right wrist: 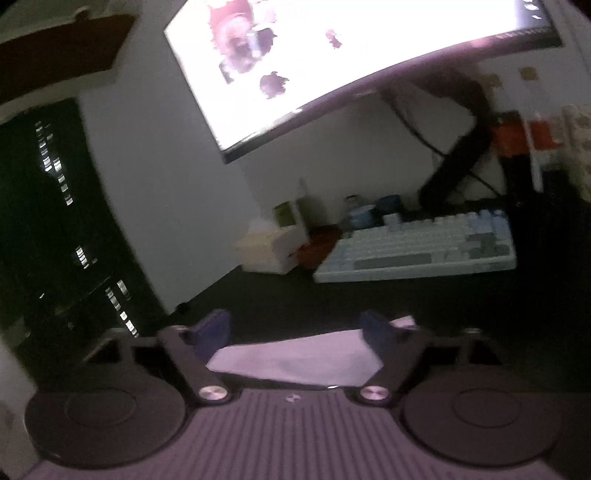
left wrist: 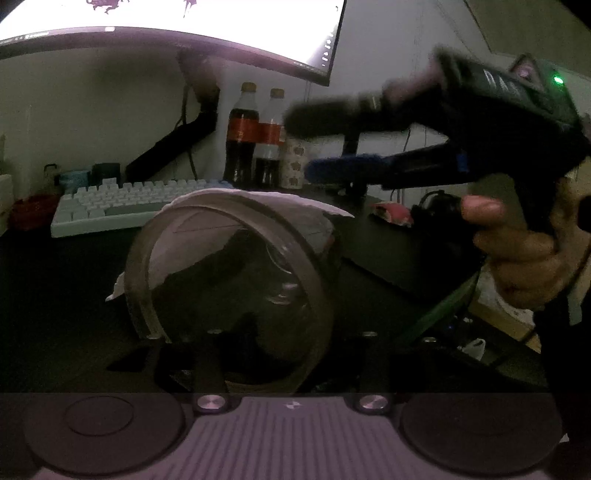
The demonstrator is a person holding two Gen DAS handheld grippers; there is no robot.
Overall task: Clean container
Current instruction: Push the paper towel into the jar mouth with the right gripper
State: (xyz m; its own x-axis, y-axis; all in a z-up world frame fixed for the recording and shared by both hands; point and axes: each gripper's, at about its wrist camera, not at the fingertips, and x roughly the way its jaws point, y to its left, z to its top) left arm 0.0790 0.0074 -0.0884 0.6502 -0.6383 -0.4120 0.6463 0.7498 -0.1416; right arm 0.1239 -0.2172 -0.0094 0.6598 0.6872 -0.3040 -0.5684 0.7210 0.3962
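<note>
Dark tabletop (left wrist: 66, 314) under a big glowing monitor (left wrist: 184, 22), pretty dim room overall; using the keyboard (left wrist: 122, 203) as the landmark since both cams catch it. In the left wrist view the container (left wrist: 236, 291), a clear glass jar, sits right in front of the keyboard, tipped so its mouth faces the cam; the left tool (left wrist: 288, 354) seems clamped on it, its two dark fingers (left wrist: 373, 365) standing at the jar's near end, though the glass blurs where they actually touch. White cloth (left wrist: 280, 206) shows behind the jar's rim, between jar and keyboard. Two cola bottles (left wrist: 255, 140) stand just behind the keyboard's right end. Right tool (left wrist: 340, 144) is up in the air right of the keyboard, hand (left wrist: 524, 258) on its grip, blurry, fingers spread wide with nothing between them; its own cam shows the same gap (right wrist: 295, 332) hanging over the cloth (right wrist: 295, 358), keyboard (right wrist: 417, 251) beyond it.
</note>
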